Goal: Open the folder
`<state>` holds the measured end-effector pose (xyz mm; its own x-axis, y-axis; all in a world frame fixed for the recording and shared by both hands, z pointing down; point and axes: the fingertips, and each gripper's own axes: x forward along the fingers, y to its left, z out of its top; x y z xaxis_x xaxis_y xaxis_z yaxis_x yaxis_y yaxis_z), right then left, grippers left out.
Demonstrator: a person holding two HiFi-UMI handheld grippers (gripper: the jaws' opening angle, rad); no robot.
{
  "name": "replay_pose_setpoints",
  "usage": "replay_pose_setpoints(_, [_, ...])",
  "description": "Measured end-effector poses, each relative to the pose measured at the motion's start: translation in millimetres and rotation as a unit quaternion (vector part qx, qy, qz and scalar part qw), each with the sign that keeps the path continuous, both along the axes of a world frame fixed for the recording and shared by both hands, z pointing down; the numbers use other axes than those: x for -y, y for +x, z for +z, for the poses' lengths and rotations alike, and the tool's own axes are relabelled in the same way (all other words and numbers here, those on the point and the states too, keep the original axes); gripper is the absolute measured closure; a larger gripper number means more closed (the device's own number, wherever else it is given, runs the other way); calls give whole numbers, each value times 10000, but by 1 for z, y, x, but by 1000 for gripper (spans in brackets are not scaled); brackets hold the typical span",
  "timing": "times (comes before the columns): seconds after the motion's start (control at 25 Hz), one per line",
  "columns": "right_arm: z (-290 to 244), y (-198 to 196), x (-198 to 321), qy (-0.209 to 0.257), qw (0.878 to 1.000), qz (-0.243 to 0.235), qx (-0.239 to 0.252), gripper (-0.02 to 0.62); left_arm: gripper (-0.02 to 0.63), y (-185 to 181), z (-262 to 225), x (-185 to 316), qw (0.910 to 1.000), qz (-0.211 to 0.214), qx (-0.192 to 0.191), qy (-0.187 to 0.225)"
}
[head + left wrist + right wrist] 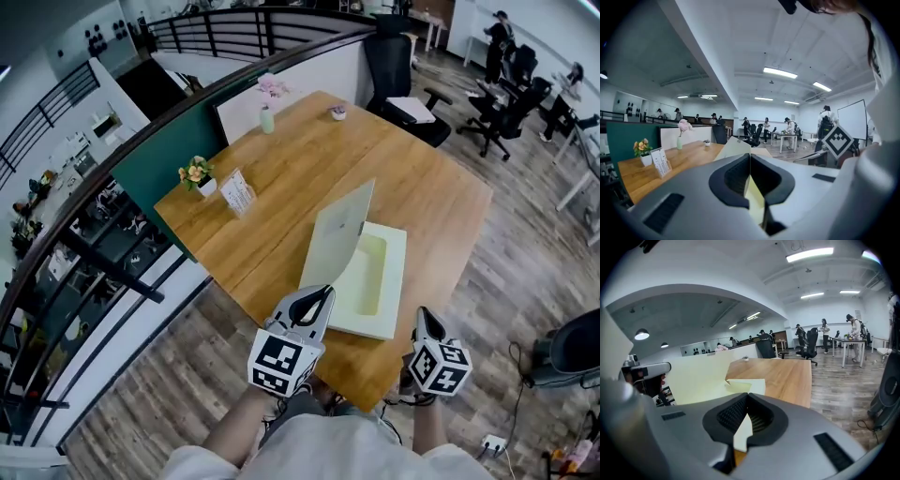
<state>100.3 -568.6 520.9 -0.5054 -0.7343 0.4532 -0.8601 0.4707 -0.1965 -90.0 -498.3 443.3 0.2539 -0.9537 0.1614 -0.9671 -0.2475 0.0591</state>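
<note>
Your left gripper is clamped on the raised cover of the pale yellow-green paper folder, lower centre of frame on the wooden table. Your right gripper pinches its lower sheet.

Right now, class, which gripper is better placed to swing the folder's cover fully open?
Left. The left gripper is shut on the raised cover, so it can likely carry it over. The right gripper holds the lower panel down on the table.
</note>
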Motion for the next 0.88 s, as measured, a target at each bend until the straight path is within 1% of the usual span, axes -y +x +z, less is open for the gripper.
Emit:
replay_pose_setpoints(0.2, [-4,-19,-3,36,9998,-195,-33,594,604,-44,-5,-15,9964,-592,-600,53])
replay_pose_setpoints(0.32, [-6,-28,-4,39,9995,-303,-59,594,604,-69,-5,-25,9906,-947,-989,52])
replay_pose_setpoints(0.4, [-6,-33,-5,38,9993,-357,-79,594,604,-84,-3,-33,9859,-1188,-1174,51])
replay_pose_setpoints(0.72, [-4,-45,-5,27,9987,-478,-180,594,604,-140,16,-58,9704,-2042,-1293,-45])
replay_pose_setpoints(0.88, [-3,-52,-6,10,9983,-542,-226,594,604,-167,28,-70,9588,-2415,-1483,-188])
